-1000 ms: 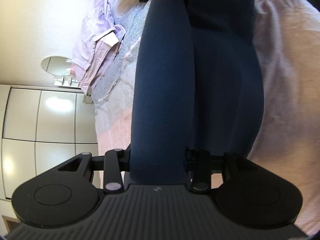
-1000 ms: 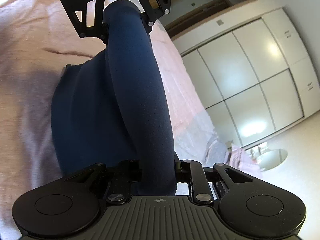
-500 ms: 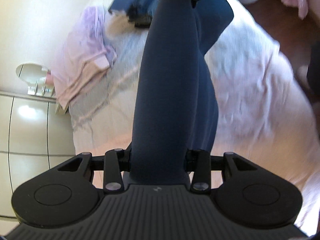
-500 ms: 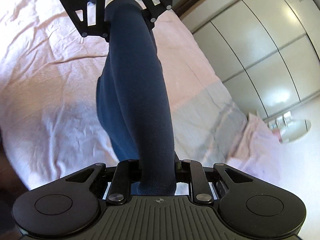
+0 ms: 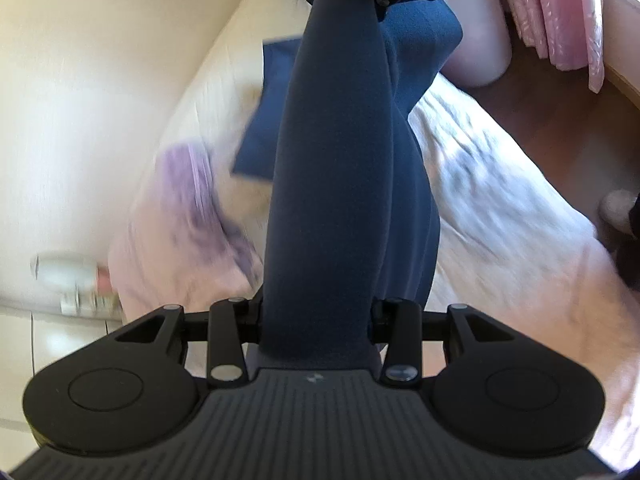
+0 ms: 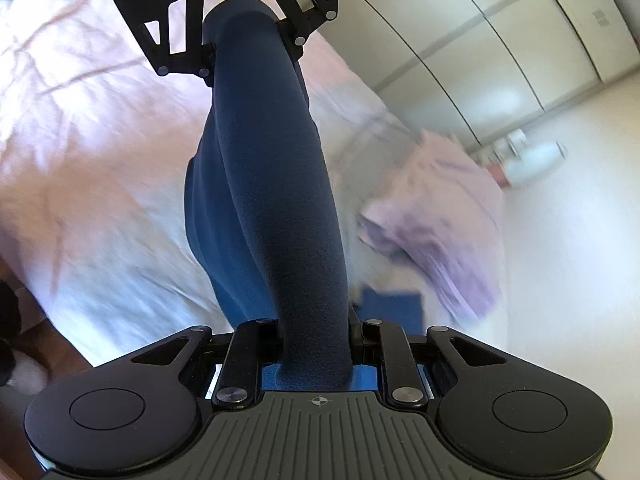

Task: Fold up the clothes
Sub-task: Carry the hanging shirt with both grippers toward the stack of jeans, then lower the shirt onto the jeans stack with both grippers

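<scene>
A pink bed (image 5: 500,216) is lying below. The navy garment (image 5: 332,200) is hanging stretched above it, between the left tool (image 5: 316,320) and right tool (image 6: 316,340), each clamping one end.

tongs: 2, the left tongs (image 5: 316,320) and the right tongs (image 6: 316,344), each clamped on one end of the same cloth
navy garment (image 5: 332,200): 1, stretched between them
folded navy piece (image 5: 260,136): 1, on the bed
lilac garment (image 6: 444,216): 1, blurred
bed (image 5: 500,220): 1
pink curtain (image 5: 560,12): 1
wardrobe (image 6: 500,40): 1
</scene>
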A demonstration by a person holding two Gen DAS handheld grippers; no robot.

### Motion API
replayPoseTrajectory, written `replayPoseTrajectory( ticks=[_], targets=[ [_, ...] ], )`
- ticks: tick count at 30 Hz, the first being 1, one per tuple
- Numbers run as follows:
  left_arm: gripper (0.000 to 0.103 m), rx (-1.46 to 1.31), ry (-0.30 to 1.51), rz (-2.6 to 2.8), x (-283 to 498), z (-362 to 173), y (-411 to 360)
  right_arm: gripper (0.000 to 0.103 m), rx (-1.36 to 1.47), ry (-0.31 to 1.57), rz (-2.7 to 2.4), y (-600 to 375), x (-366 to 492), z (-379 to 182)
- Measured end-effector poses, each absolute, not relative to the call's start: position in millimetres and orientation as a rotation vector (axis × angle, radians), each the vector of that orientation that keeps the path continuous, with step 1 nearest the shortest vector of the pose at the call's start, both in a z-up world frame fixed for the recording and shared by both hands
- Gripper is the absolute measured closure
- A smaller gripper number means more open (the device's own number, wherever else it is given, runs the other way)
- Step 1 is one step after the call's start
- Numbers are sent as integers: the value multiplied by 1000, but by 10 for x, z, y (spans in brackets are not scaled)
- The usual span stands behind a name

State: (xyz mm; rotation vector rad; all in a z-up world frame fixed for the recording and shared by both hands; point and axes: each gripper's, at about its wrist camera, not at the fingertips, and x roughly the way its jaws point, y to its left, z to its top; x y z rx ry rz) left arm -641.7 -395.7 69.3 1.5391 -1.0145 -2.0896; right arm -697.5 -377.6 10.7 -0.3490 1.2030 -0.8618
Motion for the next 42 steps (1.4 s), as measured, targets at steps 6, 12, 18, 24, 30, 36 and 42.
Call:
replayPoseTrajectory(
  ticks=[6,12,18,24,30,36,42],
  targets=[
    [65,1449,-1183,-2184,-7073,614,-4669,84,-276,1267,-1030,-4146,-7638,243],
    [65,1367,-1248,-2185,-7927,700,-5537,84,-283,1286,-1112,-4899,-8487,455],
    [65,1200,-1292,-2073,-8675,623,-6481,84,-428,1268,-1197,-5966,-9238,530],
    [63,1376,-1217,-2089,-8834,-801,-6741,84,-382,1262,-1190,-6262,-9467,-567],
    [57,1378,-1303,-2047,-8638,-1462,-6591,78,-332,1340,-1078,-5986,-9437,-1466],
    [51,1303,-1338,-2072,-8381,-1336,-6523,76,-341,1372,-1135,-5800,-9455,-1448],
    [63,1281,-1335,-2079,-8171,-1349,-6503,86,-266,1351,-1179,-5592,-9468,-1266]
  ],
)
